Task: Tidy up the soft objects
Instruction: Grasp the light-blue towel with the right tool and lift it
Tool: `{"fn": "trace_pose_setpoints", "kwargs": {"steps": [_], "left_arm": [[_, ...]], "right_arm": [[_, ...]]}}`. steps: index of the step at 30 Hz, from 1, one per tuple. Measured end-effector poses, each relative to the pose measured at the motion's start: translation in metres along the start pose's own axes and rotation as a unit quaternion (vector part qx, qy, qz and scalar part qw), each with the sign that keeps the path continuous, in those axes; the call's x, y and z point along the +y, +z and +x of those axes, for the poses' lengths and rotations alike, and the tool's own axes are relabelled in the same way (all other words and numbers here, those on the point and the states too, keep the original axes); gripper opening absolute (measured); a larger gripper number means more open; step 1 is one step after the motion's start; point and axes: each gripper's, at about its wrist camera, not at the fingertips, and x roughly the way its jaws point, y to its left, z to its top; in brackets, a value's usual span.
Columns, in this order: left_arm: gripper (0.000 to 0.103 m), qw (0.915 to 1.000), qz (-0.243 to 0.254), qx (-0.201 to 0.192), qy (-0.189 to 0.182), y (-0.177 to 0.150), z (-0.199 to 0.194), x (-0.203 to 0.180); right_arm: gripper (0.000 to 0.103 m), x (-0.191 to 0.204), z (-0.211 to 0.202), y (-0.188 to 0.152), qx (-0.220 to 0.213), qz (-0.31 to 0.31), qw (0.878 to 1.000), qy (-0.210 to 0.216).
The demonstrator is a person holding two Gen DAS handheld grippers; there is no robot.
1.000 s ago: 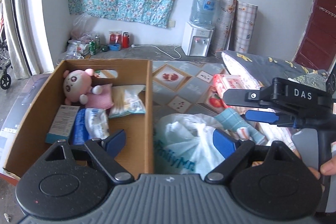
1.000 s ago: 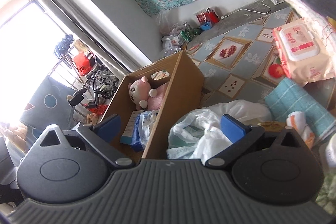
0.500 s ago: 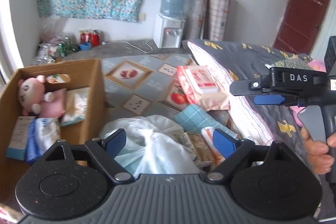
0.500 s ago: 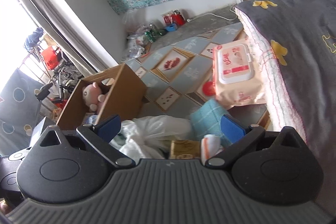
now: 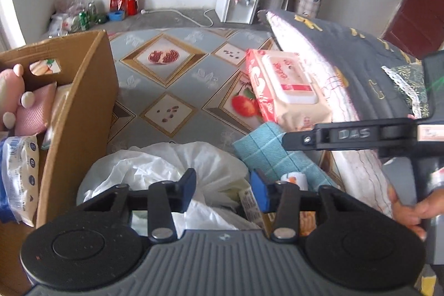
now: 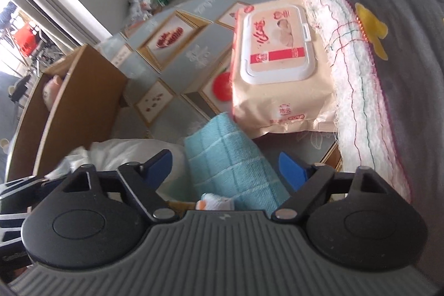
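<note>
Patterned floor mat (image 5: pixel 177 74) lies beneath the clutter. My left gripper (image 5: pixel 223 192) has just been narrowing over the white plastic bag (image 5: pixel 172 165), not yet pinching; my right gripper (image 6: pixel 224 167), also closing, straddles the teal towel (image 6: pixel 230 157), so pickups come next.

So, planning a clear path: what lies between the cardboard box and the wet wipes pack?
Bare patterned floor mat, nothing on it; both wrist views show this, from cardboard box to wet wipes pack.

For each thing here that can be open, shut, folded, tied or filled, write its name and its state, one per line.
Left gripper: jaws just narrowing, part open over the bag, not pinching it.
Right gripper: jaws just closing, open either side of the towel.
Wipes pack: lid shut, lying flat.
Towel: folded.
White bag: gathered at the top, full.
Box: open-topped, partly filled.
</note>
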Motion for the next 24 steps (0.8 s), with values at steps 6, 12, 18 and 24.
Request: {"fn": "trace_pose_setpoints", "kwargs": {"steps": [6, 12, 18, 24], "left_arm": [[0.042, 1.0000, -0.006, 0.005, -0.004, 0.004, 0.007, 0.003], [0.042, 0.9999, -0.005, 0.012, -0.002, 0.004, 0.012, 0.003], [0.046, 0.9999, 0.006, 0.000, -0.009, 0.001, 0.010, 0.000], [0.053, 0.9993, 0.015, -0.011, -0.033, -0.001, 0.003, -0.008]], "right_arm": [[0.073, 0.002, 0.038, 0.003, 0.038, -0.012, 0.999, -0.006], [0.042, 0.006, 0.047, 0.004, 0.030, -0.028, 0.999, -0.016], [0.016, -0.002, 0.024, 0.000, -0.009, -0.015, 1.000, 0.005], [0.014, -0.008, -0.015, -0.003, -0.067, 0.006, 0.997, 0.036]]}}
